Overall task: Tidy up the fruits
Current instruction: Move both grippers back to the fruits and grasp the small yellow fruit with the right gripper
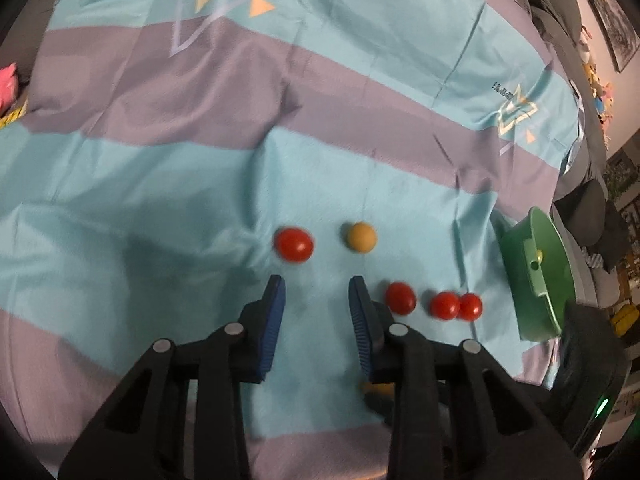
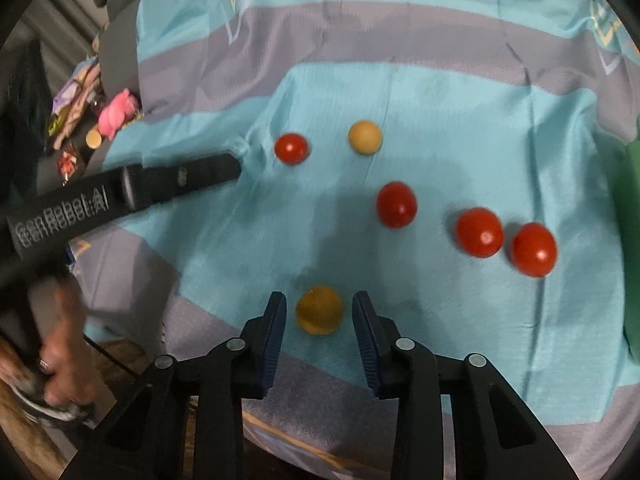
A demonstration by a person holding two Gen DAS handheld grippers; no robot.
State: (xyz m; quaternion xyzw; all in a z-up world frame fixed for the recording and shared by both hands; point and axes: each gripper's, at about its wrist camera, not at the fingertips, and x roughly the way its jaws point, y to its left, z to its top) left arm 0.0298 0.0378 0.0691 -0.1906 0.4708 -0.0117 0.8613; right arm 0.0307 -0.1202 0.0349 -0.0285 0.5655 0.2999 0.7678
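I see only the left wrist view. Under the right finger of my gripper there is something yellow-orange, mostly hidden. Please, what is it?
Observer: It is a second yellow fruit, round, lying on the striped cloth near its front edge.
Operator: Thank you. I see only a black body at my right edge. What is the right gripper doing?
Observer: The right gripper is open, with that yellow fruit between its fingers. A gap shows on each side, so it has no grip yet.
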